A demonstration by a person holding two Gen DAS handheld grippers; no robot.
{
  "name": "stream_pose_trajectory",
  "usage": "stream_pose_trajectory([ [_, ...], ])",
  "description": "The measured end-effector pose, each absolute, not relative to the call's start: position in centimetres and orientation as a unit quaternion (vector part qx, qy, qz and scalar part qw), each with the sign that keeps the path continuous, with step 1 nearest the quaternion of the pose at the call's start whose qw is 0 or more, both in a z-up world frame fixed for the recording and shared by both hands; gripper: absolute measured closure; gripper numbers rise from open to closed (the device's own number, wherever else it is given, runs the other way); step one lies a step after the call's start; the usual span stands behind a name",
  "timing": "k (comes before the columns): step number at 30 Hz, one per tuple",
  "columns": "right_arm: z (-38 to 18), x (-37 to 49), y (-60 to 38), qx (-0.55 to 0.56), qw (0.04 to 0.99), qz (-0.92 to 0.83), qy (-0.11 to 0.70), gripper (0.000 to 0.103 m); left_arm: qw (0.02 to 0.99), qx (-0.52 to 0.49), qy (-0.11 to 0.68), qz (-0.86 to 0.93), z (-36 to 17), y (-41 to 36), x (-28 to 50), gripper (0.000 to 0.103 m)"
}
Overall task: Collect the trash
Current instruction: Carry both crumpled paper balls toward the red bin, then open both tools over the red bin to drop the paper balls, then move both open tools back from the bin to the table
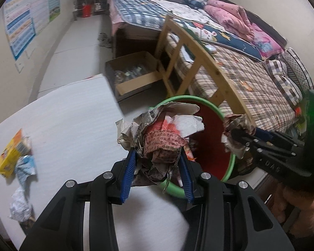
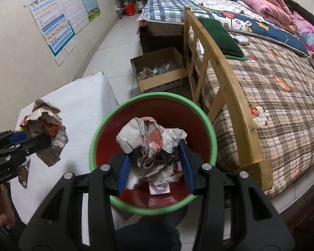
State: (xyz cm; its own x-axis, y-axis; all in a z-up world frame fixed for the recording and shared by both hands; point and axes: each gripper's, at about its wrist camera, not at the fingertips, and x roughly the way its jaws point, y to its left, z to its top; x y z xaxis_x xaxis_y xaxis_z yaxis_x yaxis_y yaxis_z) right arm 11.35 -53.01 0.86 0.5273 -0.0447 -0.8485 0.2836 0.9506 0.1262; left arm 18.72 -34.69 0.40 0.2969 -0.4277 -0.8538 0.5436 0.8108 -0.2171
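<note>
two wads in hand, one per gripper. nearest me, my right gripper is clamped on a crumpled newspaper ball, hanging right over the mouth of the red bin with the green rim; something pale already lies on the bin floor. my left gripper pinches a bigger newspaper wad, and from its own camera that one sits over the near-left edge of the bin, part above the white table.

risks as i judge them: if i let the left wad go here it may catch the rim and roll onto the table or the floor. loose flaps could snag on the blue pads. both grippers are close together, so they might bump over the bin.

further left on the table, a yellow box and two crumpled scraps are not yet collected. beyond the bin, a cardboard box on the floor, then the bed.
</note>
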Motion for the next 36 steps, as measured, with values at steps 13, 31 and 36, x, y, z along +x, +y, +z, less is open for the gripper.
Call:
stream_pose_trajectory([
  [13, -1.5, 11.9, -54.7, 0.135, 0.857, -0.087, 0.491, 0.06, 0.789, 0.068, 0.523, -0.317, -1.3, -39.1, 19.6, 0.064],
  [31, -1.4, 11.7, -54.8, 0.123, 0.857, -0.102, 0.491, 0.016, 0.798, 0.028, 0.506, -0.325, -0.2, -38.6, 20.7, 0.012],
  [36, -0.8, 11.5, -54.3, 0.12, 0.859, -0.104, 0.487, 0.011, 0.816, 0.026, 0.491, -0.305, 0.9, -37.1, 20.7, 0.008],
])
